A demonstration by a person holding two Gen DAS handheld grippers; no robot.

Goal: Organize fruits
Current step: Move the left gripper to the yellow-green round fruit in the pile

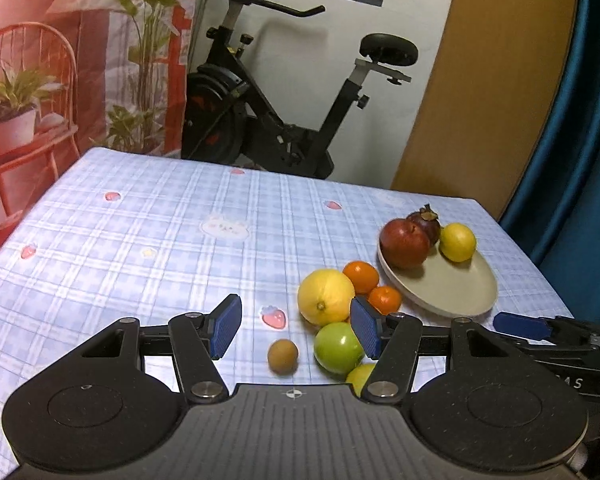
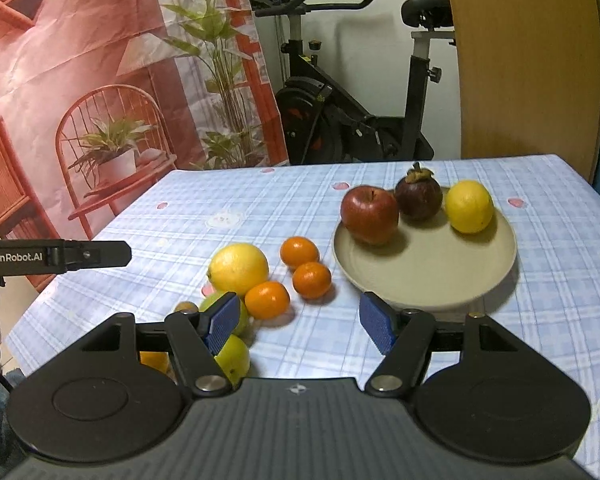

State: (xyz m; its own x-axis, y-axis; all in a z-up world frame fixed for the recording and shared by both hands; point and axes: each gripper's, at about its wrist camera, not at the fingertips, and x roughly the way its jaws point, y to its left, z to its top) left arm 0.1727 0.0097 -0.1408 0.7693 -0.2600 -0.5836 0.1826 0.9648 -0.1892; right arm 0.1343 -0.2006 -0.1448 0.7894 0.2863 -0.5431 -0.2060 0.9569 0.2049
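Fingers of both grippers stand apart and grip nothing: the left gripper (image 1: 296,326) hangs over the loose fruit, the right gripper (image 2: 300,322) just short of the plate (image 2: 424,276) near the table's right edge. Apple (image 2: 370,214), mangosteen (image 2: 419,197) and one lemon (image 2: 469,206) already sit on the plate. The large lemon (image 2: 238,268), tangerines (image 2: 312,279) and green fruit (image 1: 339,347) lie mid-table, toward the near edge. Likely firm, light and prone to roll; best pinched across the widest girth.

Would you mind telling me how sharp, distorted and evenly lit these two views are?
Left wrist view: fisheye bends the door frame, the plate rim smears slightly. Right wrist view: sharper, soft shadows under the apple; the table edges curve.
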